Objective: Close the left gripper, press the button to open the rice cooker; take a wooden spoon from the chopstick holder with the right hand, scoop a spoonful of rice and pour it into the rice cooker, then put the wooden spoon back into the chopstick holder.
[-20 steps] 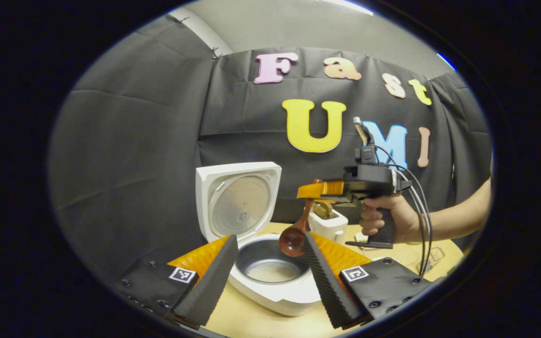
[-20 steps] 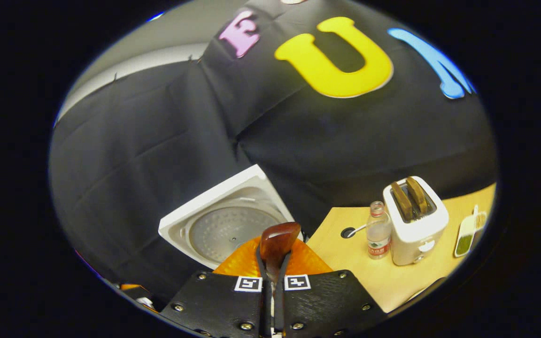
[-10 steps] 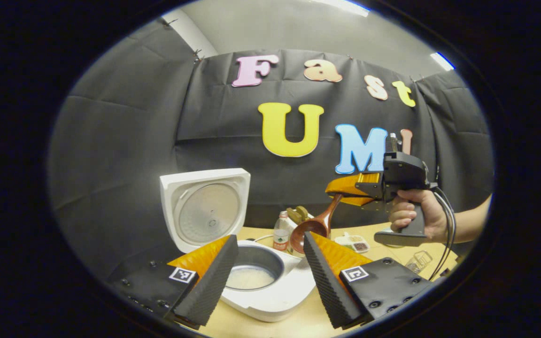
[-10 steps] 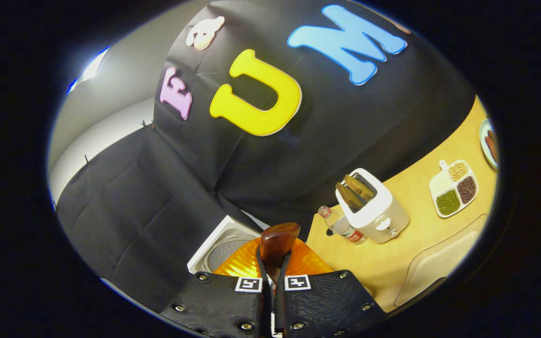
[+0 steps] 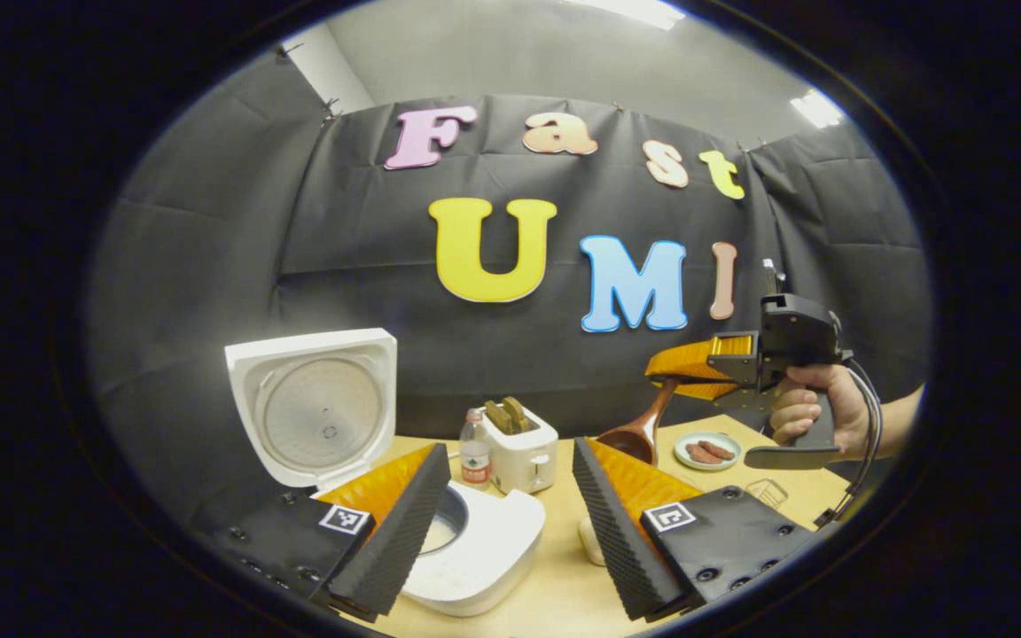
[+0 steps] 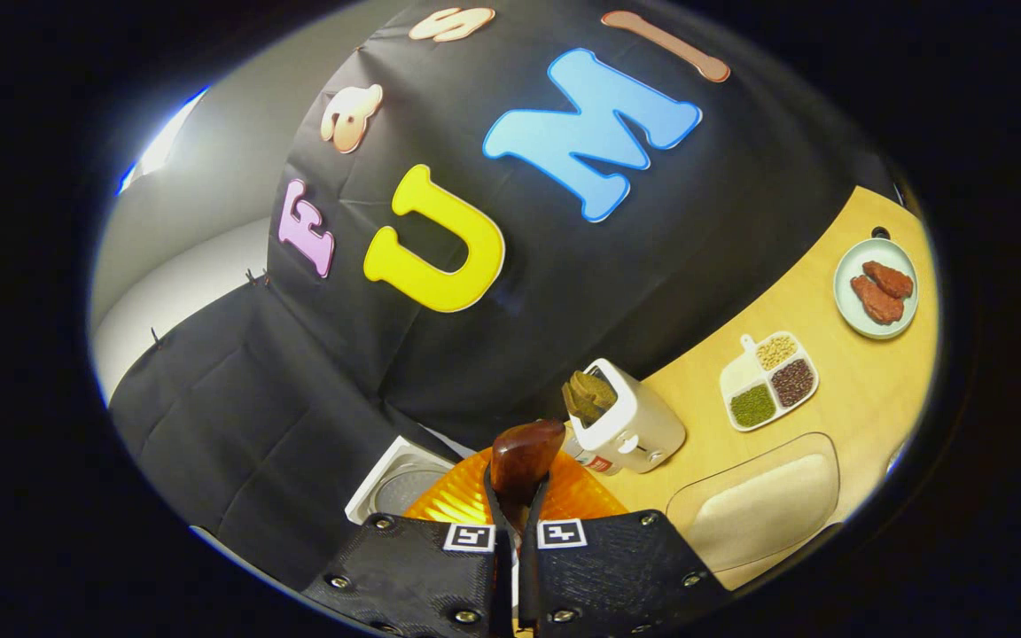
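Light wooden bench (image 6: pixel 865 399), bearing open rice cooker (image 5: pixel 475 549), water bottle (image 5: pixel 475 452), toaster (image 6: pixel 635 425), 3-part grain dish (image 6: pixel 769 381), plate (image 6: pixel 876 288), clear tray (image 6: pixel 759 509)

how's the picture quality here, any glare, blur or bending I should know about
Left gripper view: sharp; fisheye curves the table edge, ceiling lights blow out at the top, and the rice cooker lid reads bright white. Right gripper view: strongly tilted and bent; a light flares at upper left; the wooden spoon handle between the right tongs carries a soft sheen.
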{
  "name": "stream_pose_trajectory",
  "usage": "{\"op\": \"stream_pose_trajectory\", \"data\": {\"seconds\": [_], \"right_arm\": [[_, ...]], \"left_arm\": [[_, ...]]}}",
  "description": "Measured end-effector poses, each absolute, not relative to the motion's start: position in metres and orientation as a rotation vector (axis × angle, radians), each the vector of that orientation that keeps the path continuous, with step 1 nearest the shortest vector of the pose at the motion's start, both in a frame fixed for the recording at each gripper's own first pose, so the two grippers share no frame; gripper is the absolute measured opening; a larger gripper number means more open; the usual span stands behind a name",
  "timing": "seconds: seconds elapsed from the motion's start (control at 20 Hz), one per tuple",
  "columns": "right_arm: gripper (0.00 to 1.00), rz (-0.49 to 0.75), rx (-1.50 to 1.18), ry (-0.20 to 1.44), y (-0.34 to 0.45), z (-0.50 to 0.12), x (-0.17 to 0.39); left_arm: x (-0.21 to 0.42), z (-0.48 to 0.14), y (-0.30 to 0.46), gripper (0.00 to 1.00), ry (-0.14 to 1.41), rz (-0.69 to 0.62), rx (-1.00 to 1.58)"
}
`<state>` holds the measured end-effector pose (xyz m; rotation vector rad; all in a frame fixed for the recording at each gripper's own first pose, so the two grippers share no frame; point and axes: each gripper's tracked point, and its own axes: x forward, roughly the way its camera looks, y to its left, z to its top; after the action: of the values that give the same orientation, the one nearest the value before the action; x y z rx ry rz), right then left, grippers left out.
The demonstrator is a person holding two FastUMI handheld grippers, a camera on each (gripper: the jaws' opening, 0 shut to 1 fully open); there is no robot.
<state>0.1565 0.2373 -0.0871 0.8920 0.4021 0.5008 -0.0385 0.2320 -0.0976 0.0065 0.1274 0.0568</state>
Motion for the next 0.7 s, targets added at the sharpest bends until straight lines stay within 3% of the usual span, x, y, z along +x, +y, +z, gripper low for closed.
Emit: {"op": "stream_pose_trajectory", "data": {"seconds": [0.6,0.7], "right_arm": [[0.03,0.320,0.898,0.352,0.102,-0.104,0.140],[0.03,0.289,0.902,0.347,0.079,-0.110,0.137]], "left_arm": [[-0.005,-0.097,0.169,0.97,0.138,-0.017,0.032],[0.000,-0.097,0.161,1.00,0.142,-0.022,0.033]]}}
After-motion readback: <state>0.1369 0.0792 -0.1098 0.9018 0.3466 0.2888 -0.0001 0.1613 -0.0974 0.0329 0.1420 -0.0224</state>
